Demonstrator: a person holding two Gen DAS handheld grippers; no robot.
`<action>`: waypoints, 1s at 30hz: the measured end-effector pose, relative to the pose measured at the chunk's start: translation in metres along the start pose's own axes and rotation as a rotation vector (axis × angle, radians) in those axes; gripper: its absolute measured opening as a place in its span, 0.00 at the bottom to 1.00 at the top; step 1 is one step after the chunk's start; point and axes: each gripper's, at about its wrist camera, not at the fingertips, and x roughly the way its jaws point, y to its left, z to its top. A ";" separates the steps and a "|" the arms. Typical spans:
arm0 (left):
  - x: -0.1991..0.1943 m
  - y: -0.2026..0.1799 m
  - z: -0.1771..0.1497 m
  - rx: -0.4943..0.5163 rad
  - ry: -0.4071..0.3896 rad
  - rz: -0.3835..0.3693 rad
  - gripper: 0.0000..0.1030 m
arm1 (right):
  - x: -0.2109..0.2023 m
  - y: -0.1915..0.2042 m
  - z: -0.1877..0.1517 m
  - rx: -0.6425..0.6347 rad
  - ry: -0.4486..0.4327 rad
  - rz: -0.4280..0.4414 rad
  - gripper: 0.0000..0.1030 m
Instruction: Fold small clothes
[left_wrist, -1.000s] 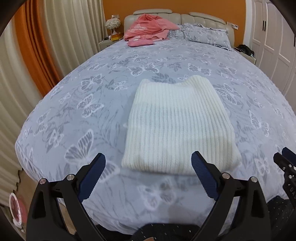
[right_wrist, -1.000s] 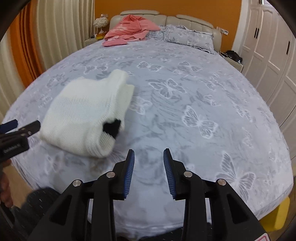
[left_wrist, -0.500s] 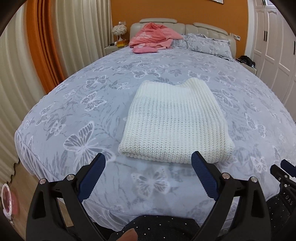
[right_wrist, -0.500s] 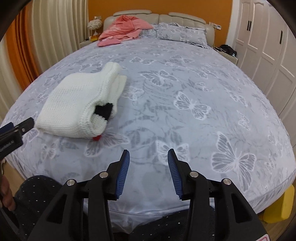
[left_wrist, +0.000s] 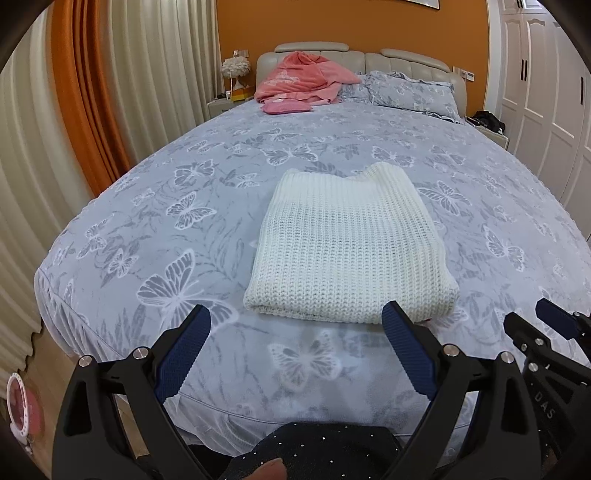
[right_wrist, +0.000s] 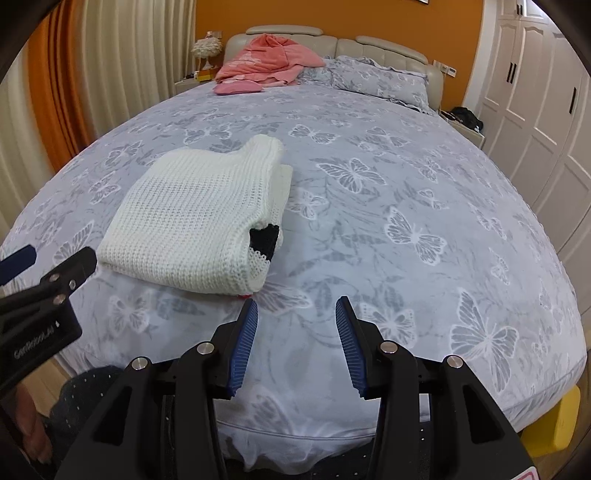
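sweater (left_wrist: 349, 247), white knit, is seen folded at the bed's (left_wrist: 155, 221) centre, toward 12 o'clock of the left claw (left_wrist: 295, 350), held wide open and empty. the right claw (right_wrist: 295, 336), at 5 o'clock, is half open, empty. both are best kept clear so the fold is not disturbed.

Both wrist cameras sit low at the foot of the bed (left_wrist: 147, 229), tilted down and facing the headboard (right_wrist: 384, 48) at 12 o'clock. The 2 views share the folded white sweater (left_wrist: 347, 251): dead ahead and near from the left camera, at 10 o'clock from the right.
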 end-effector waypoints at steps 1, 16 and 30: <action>0.001 0.000 0.000 0.004 0.003 -0.001 0.89 | 0.001 0.000 0.001 0.008 0.004 -0.005 0.42; 0.010 0.010 -0.002 0.004 0.017 -0.014 0.89 | 0.006 0.021 0.001 0.049 0.035 -0.046 0.42; 0.014 0.014 -0.003 -0.017 0.020 -0.010 0.91 | 0.005 0.025 0.000 0.038 0.032 -0.050 0.44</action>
